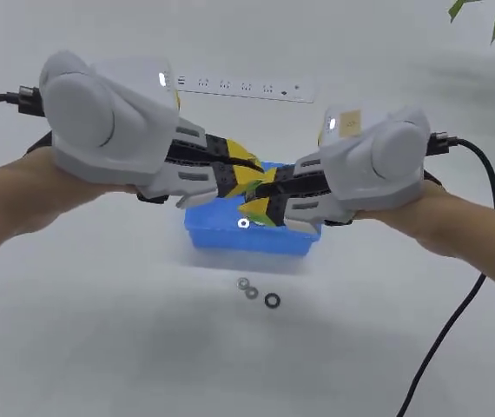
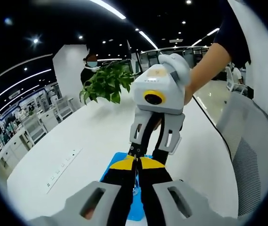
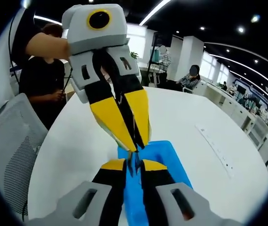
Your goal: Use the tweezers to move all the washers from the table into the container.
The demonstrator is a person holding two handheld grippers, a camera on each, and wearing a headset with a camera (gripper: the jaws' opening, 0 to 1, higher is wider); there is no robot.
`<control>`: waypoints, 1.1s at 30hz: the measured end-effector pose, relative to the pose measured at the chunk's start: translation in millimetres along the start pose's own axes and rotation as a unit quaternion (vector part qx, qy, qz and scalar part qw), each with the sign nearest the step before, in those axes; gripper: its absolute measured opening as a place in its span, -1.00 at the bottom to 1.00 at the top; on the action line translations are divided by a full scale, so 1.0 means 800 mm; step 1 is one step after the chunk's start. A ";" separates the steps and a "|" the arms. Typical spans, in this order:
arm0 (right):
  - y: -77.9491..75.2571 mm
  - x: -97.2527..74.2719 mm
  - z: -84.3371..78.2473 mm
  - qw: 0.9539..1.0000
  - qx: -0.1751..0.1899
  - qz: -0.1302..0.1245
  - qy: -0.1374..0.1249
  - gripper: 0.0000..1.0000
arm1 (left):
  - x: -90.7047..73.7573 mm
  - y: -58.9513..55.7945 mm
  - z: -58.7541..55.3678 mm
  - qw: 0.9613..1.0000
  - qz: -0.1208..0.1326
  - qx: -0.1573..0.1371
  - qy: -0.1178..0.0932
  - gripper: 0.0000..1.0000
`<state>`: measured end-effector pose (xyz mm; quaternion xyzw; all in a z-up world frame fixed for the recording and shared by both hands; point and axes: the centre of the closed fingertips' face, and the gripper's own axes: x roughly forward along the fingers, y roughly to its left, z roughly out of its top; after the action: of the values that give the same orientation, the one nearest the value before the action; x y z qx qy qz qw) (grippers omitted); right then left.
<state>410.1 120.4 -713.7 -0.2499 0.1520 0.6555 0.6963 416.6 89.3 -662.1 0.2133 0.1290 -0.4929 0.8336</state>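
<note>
From the head view, my left claw [image 1: 249, 169] and right claw [image 1: 260, 204] meet tip to tip over the blue container [image 1: 247, 241]. A lone washer [image 1: 244, 224] shows just under them; I cannot tell whether it is gripped or lying inside. Three loose washers [image 1: 251, 293] lie on the desk [image 1: 100, 339] just in front.

In the left claw view, my jaws are closed on a thin sliver, likely the tweezers [image 2: 135, 187].

In the right claw view, these jaws pinch it too. I judge I am settling my hold. The next move is down to the nearest loose washer. The tweezer tips are hidden.
</note>
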 end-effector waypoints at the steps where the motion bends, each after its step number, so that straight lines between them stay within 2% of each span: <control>1: -0.001 -0.002 0.001 1.000 0.003 -0.003 0.000 -0.68 | -0.001 -0.001 0.000 1.000 0.001 0.000 0.002 -0.89; 13: 0.002 -0.028 -0.004 0.999 0.009 -0.035 0.008 -0.42 | -0.016 -0.001 0.010 1.000 0.023 0.003 0.001 -0.89; 24: -0.001 -0.078 -0.001 0.995 0.042 -0.082 -0.025 -0.24 | -0.030 -0.015 0.030 0.999 0.030 0.006 -0.017 -0.89; 33: 0.010 -0.119 -0.018 0.991 0.082 -0.100 -0.047 -0.05 | -0.038 -0.028 0.041 0.999 0.030 0.004 -0.030 -0.89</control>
<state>394.9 32.8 -675.0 -0.1751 0.1467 0.5789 0.7828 382.7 87.0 -625.2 0.2058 0.0958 -0.4742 0.8506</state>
